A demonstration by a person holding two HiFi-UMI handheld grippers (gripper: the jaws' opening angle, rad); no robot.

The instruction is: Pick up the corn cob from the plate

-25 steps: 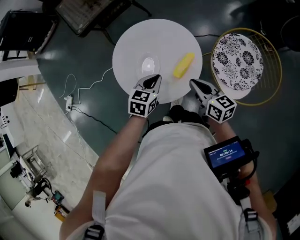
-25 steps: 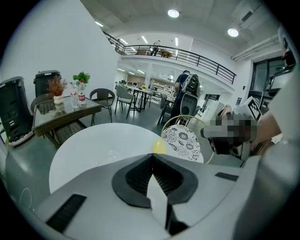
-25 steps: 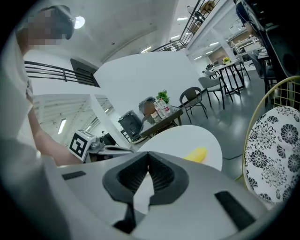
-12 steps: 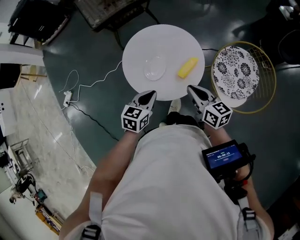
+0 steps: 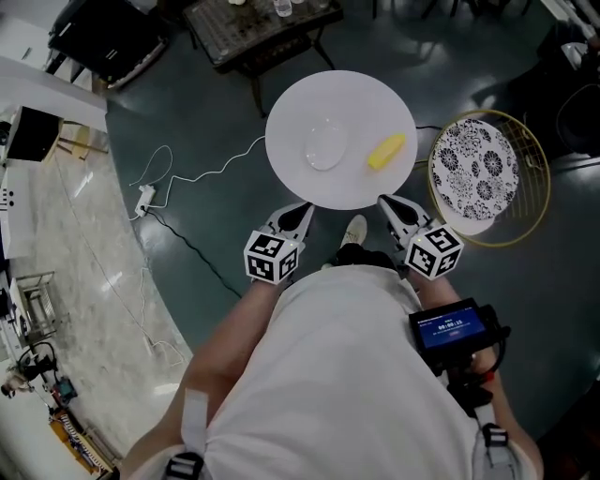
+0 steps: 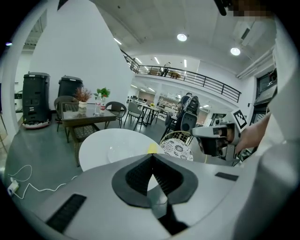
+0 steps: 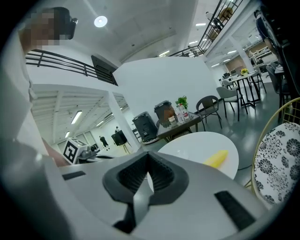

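Observation:
The yellow corn cob [image 5: 386,151] lies on the round white table [image 5: 309,178], to the right of a clear glass plate [image 5: 325,145] and not on it. My left gripper [image 5: 302,208] hangs shut and empty just short of the table's near edge. The right gripper [image 5: 386,202] is also shut with nothing in it, at the near edge below the cob. In the left gripper view, the cob [image 6: 152,149] peeks just above the closed gripper tips [image 6: 152,157]. The right gripper view has the cob [image 7: 216,158] ahead and right of the gripper tips [image 7: 147,159].
A gold wire chair with a patterned cushion [image 5: 473,169] stands right of the table. A dark low table with bottles [image 5: 262,23] is behind it. A white cable [image 5: 187,173] trails over the floor at left. My shoe [image 5: 354,228] shows between the grippers.
Both grippers have drawn back from over the table's near part to just short of its edge. The table and cob now sit higher in the head view. Both stay shut.

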